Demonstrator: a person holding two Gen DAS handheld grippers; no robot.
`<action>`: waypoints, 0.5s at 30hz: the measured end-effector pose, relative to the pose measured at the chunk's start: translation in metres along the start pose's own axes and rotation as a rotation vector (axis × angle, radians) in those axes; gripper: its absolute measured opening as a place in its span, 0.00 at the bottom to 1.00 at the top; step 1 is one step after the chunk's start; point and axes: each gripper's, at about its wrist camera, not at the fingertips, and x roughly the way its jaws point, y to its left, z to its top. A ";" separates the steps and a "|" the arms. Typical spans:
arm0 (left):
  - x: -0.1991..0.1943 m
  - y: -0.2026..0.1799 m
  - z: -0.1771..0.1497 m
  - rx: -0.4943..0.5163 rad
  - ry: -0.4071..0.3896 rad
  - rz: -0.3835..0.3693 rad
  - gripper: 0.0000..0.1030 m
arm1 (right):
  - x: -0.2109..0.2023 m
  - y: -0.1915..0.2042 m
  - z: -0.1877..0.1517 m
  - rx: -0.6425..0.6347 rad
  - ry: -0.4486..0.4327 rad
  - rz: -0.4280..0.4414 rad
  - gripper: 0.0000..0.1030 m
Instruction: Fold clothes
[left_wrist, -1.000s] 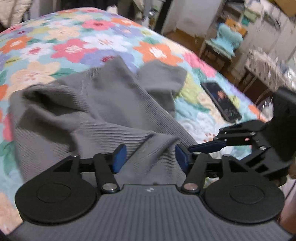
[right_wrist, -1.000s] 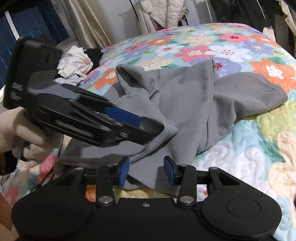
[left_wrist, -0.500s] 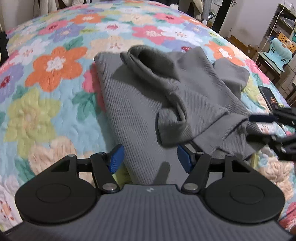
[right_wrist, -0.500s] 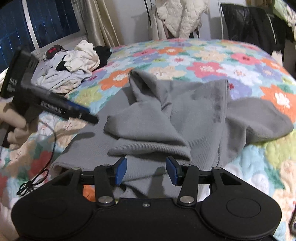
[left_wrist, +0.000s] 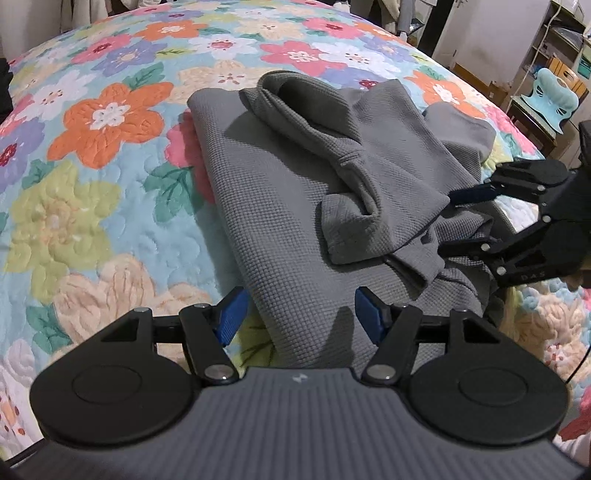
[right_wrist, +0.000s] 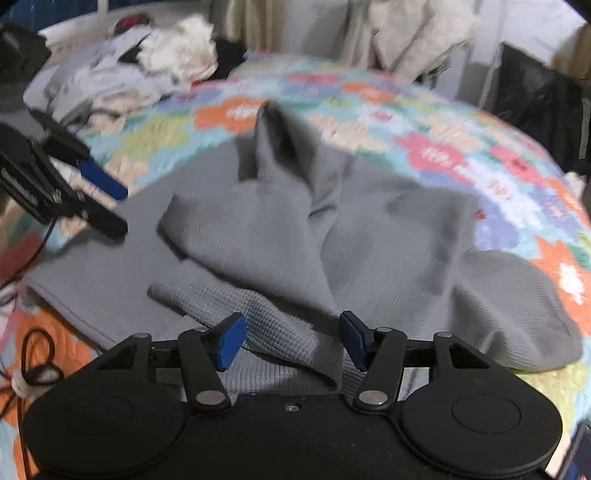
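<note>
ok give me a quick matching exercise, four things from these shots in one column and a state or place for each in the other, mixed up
Things:
1. grey sweater
2. left tool
3. floral quilt
4. pile of pale clothes

States or places:
A. open, holding nothing
B. heaped at the far edge of the bed
C. spread under the garment
D. lying rumpled, sleeve folded over its body

Pairs: 1-D, 2-A, 3-C, 4-B

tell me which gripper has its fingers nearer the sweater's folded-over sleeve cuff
The right gripper: its open fingers flank that cuff. The left gripper is open over the flat hem.
</note>
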 end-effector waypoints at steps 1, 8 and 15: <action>0.000 0.000 0.000 -0.002 0.001 -0.001 0.62 | 0.004 -0.001 0.002 -0.014 0.009 0.007 0.64; 0.003 -0.003 0.001 -0.011 -0.003 -0.027 0.62 | 0.029 -0.020 0.018 0.044 -0.005 0.072 0.70; 0.011 0.016 0.039 -0.076 -0.071 -0.074 0.62 | 0.042 -0.020 0.024 0.154 -0.019 0.193 0.34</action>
